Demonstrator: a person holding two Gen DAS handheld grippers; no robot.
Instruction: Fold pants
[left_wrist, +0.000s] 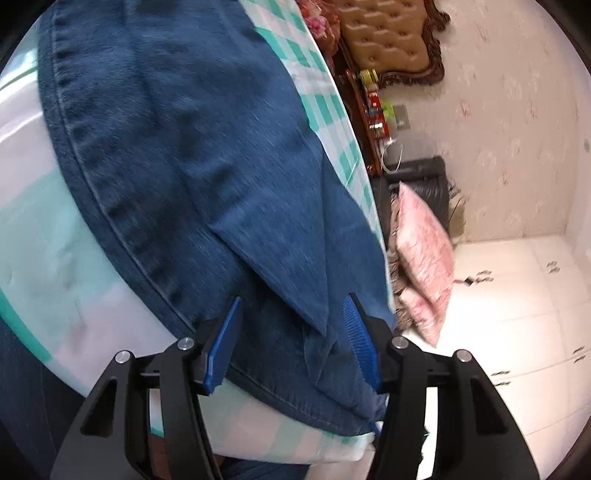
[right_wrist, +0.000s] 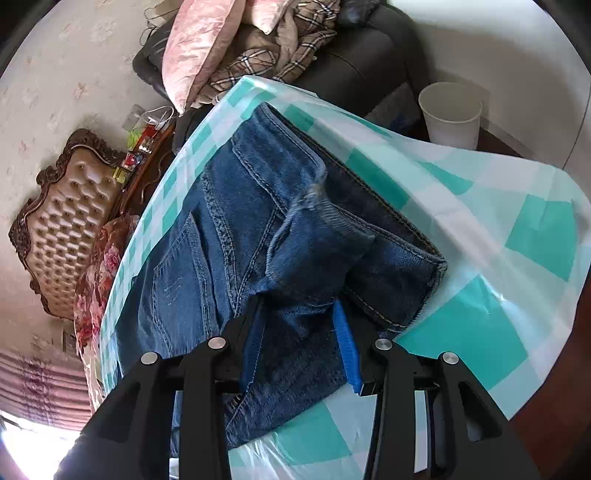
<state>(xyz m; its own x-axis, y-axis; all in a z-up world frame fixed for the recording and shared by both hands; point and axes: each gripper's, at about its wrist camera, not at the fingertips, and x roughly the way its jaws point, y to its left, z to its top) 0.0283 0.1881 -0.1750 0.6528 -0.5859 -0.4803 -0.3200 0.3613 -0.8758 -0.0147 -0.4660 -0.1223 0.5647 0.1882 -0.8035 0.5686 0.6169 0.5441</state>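
Apparently a fold has just been laid: the jeans (right_wrist: 280, 236) lie doubled on the checked cloth of the table (right_wrist: 480, 325), and both the left gripper (left_wrist: 293, 314) and the right gripper (right_wrist: 299, 314) stand with fingers spread, denim between them but not pinched. Next comes lifting clear and regrasping for another fold, I judge. The hem end sits near the table's edge by the pink pillows (left_wrist: 424, 258), leaving little room there.

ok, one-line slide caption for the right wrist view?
Right gripper open over the waistband end of blue jeans on a teal checked tablecloth.
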